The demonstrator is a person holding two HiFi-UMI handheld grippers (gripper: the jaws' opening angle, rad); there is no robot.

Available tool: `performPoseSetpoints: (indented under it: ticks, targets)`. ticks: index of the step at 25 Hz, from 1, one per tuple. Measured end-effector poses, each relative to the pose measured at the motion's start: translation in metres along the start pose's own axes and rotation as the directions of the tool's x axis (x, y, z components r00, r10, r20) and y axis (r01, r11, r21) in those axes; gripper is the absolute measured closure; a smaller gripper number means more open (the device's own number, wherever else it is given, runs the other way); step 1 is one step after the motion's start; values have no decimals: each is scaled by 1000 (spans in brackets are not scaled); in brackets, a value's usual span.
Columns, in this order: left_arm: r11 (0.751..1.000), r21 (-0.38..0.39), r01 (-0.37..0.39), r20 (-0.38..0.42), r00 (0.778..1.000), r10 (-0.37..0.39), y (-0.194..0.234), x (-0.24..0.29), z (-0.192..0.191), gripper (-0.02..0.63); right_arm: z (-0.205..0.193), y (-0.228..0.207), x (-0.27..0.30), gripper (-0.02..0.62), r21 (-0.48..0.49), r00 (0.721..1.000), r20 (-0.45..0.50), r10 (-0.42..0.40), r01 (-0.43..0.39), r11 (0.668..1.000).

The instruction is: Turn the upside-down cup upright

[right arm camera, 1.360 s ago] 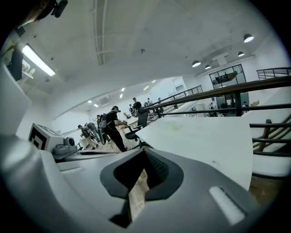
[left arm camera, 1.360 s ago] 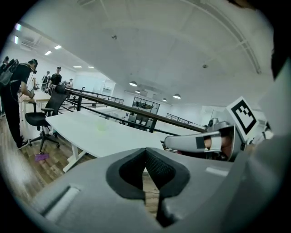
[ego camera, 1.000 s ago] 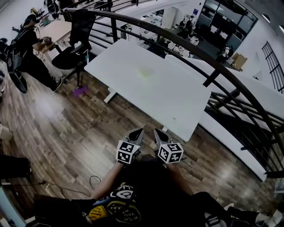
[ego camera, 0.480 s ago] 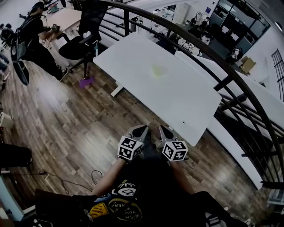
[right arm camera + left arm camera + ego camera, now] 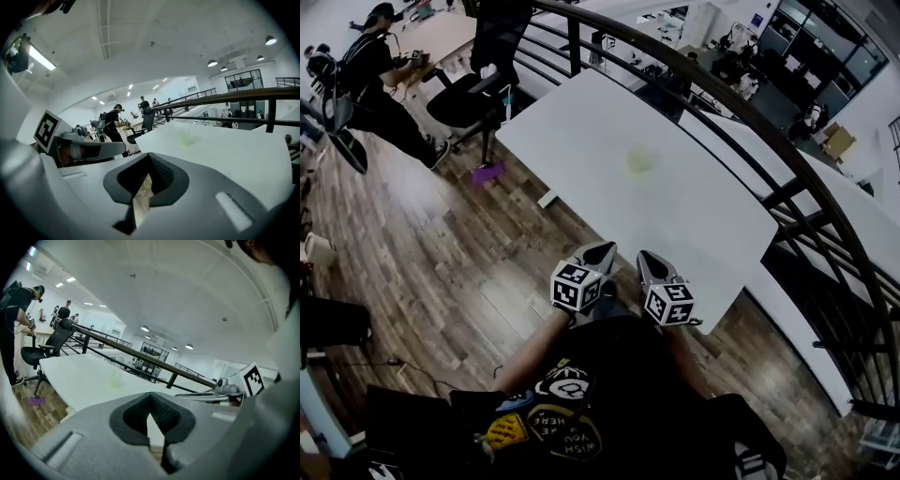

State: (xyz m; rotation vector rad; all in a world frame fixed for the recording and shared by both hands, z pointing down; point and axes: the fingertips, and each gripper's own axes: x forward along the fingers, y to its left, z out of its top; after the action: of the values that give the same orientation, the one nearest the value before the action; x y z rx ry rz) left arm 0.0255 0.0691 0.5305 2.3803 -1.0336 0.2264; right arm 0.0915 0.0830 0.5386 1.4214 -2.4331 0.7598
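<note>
A pale green translucent cup (image 5: 639, 161) stands alone on the white table (image 5: 572, 122), too faint to tell which way up. It also shows small and far in the left gripper view, cup (image 5: 116, 379), and in the right gripper view, cup (image 5: 186, 137). My left gripper (image 5: 602, 251) and right gripper (image 5: 645, 259) are held side by side over the wooden floor, just short of the table's near edge and well short of the cup. Both are shut with nothing between the jaws.
A black curved railing (image 5: 741, 94) runs behind the table. A black office chair (image 5: 478, 89) stands at the table's far left end, with a purple object (image 5: 487, 173) on the floor beside it. A person (image 5: 366, 80) works at a desk at the far left.
Both grippers and the view have moved forward toward the table, so its near edge and the cup are closer. Both grippers stayed shut.
</note>
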Motion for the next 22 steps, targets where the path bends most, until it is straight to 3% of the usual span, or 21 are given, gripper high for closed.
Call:
performPoseSetpoints:
  ticks: [5, 8, 11, 22]
  targets:
    - [999, 30, -37, -46, 998, 38, 10, 56, 12, 603, 18, -43, 21, 597, -10, 1000, -15, 16, -17, 1000]
    - [999, 22, -40, -78, 996, 42, 12, 80, 4, 603, 7, -65, 36, 597, -24, 998, -70, 10, -11, 1000]
    - [996, 67, -56, -124, 990, 64, 20, 96, -8, 603, -2, -79, 49, 598, -26, 994, -108, 20, -23, 999]
    - [995, 69, -77, -136, 987, 86, 83, 146, 7, 603, 9, -113, 123, 597, -17, 998, -68, 17, -18, 1000]
